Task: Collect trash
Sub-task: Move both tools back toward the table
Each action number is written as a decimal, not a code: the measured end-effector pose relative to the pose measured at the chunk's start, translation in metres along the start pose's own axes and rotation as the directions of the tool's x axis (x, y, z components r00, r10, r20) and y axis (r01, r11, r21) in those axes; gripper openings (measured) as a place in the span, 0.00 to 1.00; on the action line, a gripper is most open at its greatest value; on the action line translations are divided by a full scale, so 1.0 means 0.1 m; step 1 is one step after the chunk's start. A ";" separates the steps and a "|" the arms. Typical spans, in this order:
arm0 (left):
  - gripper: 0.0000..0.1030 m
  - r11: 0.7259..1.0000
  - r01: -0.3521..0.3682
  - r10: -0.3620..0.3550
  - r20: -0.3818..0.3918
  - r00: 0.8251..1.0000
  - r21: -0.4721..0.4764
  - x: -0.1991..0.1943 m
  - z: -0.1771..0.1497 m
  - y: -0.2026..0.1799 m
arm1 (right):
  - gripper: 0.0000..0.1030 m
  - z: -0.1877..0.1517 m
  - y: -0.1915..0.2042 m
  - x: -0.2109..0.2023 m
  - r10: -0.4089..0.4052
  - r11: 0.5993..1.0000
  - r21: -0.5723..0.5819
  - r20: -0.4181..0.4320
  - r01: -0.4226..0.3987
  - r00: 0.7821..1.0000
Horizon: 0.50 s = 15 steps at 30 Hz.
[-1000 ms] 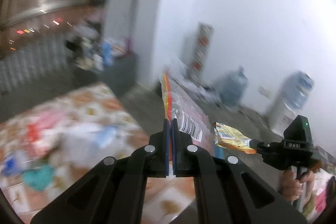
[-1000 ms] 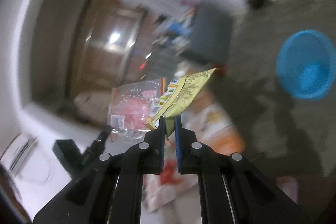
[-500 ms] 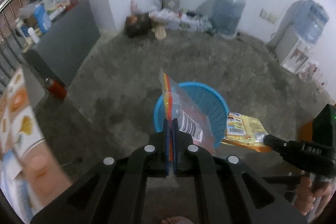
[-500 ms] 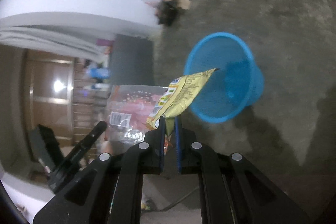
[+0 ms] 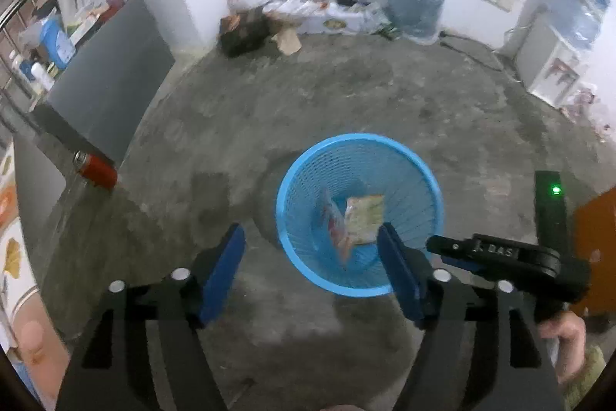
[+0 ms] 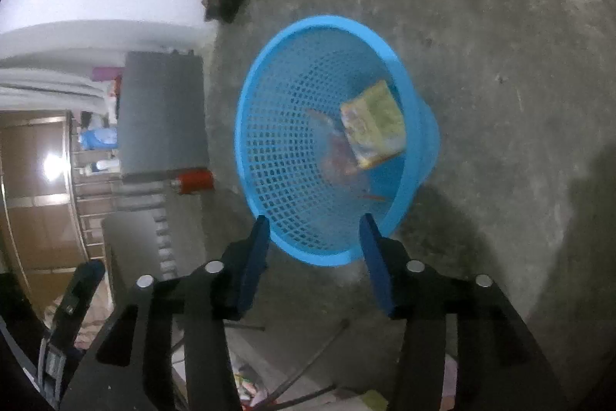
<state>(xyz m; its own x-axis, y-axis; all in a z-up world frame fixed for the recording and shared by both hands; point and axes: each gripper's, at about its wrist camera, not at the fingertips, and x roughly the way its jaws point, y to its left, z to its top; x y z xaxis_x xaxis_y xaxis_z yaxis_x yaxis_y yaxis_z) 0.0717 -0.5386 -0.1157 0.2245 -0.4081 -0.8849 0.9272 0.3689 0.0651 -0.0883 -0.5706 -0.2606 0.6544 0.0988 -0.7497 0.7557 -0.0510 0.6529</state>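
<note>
Trash wrappers (image 5: 356, 218) in blue basket (image 5: 300, 176), bare concrete floor (image 5: 346, 95).

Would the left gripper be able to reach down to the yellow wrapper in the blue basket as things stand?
Probably yes: the left gripper is open and empty above the basket, whose mouth is uncovered, with the yellow wrapper exposed inside.
</note>
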 end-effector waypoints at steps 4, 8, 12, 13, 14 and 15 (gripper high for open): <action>0.75 0.994 0.108 -0.108 0.058 0.993 -0.009 -0.49 -0.07 0.04 | 0.56 -0.11 0.10 -0.28 -0.040 0.995 -0.087 0.049 0.044 0.998; 0.83 0.972 0.237 -0.234 0.107 0.966 -0.013 -1.11 -0.21 0.15 | 0.68 -0.31 0.30 -0.66 -0.107 0.969 -0.207 0.143 0.135 0.984; 0.95 0.970 0.242 -0.235 0.188 0.953 -0.011 -1.93 -0.57 0.41 | 0.86 -0.72 0.71 -1.12 -0.149 0.884 -0.387 0.300 0.263 0.942; 0.95 0.970 0.242 -0.233 0.207 0.950 -0.018 -2.10 -0.67 0.48 | 0.93 -0.87 0.88 -1.25 -0.147 0.847 -0.440 0.345 0.298 0.927; 0.95 0.969 0.246 -0.234 0.224 0.946 -0.030 -2.26 -0.77 0.58 | 0.93 -1.01 1.00 -1.34 -0.137 0.814 -0.482 0.382 0.324 0.914; 0.95 0.967 0.250 -0.232 0.240 0.943 -0.051 -2.46 -0.92 0.71 | 0.93 -1.15 1.09 -1.41 -0.127 0.784 -0.515 0.414 0.347 0.901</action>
<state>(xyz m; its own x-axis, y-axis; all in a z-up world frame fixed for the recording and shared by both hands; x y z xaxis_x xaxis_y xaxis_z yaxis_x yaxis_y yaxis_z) 0.0543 -0.3354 0.0637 0.0691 -0.6709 -0.7383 0.9373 0.2971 -0.1822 -0.1014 -0.4762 -0.0714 0.5047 -0.3162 -0.8033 0.8061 0.5057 0.3074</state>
